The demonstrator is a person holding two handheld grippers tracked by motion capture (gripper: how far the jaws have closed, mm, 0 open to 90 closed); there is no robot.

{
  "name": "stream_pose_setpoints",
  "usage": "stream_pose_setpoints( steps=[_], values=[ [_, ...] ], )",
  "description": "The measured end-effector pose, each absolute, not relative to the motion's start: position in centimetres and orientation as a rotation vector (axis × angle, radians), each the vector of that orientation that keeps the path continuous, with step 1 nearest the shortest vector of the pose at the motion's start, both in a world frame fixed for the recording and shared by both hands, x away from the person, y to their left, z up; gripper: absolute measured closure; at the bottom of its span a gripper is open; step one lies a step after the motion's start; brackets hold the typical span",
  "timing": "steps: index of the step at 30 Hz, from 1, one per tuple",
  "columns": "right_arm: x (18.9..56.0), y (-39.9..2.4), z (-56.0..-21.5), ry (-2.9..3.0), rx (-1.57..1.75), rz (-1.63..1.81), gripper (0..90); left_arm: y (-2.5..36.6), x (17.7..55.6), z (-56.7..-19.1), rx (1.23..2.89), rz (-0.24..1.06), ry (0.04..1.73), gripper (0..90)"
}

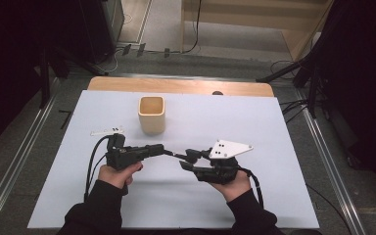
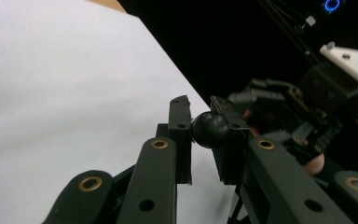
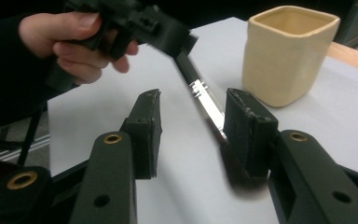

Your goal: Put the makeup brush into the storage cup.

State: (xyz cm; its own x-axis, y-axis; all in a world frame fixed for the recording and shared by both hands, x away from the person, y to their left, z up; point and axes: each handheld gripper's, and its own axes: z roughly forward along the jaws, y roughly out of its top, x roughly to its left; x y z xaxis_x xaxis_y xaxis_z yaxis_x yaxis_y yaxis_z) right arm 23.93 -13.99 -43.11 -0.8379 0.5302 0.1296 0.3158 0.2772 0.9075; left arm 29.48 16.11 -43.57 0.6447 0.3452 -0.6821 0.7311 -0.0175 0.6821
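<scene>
The left gripper (image 1: 167,151) is clamped on the black round knob (image 2: 209,129) at one end of a slim tool (image 3: 208,106), whose dark shaft and silvery blade run toward the right gripper (image 1: 187,159). The right gripper's jaws stand partly apart with the blade between them, lying close against one jaw; whether the pad presses on it is hard to say, and the other pad stands clear of it. Both grippers hover low over the white sheet (image 1: 254,127) covering the table, tips almost meeting near its middle.

Beyond them a cream square cup (image 1: 152,115) stands upright and open, well apart from the tool. A small white strip (image 1: 107,131) lies flat left of the cup.

The blade's tip is hidden behind the right jaw, and the left gripper is blurred in the right gripper view.
</scene>
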Motion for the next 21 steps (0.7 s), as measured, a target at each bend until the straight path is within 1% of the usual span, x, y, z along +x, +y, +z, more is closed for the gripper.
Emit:
stream_pose_setpoints(
  steps=[6, 14, 21],
  values=[
    [25.1, -13.1, -42.6, 2.443, 0.708, 1.481, 62.7, 15.7, 29.5, -43.6, 1.657, -0.429, 0.902, 79.6],
    [25.6, -11.3, -42.5, 2.564, 0.663, 1.312, 65.5, 15.5, 29.6, -43.8, 1.684, -0.462, 0.919, 79.6],
    [25.8, -10.4, -42.9, 2.594, 0.611, 1.224, 72.4, 15.2, 29.6, -43.9, 1.714, -0.469, 0.912, 79.5]
  ],
)
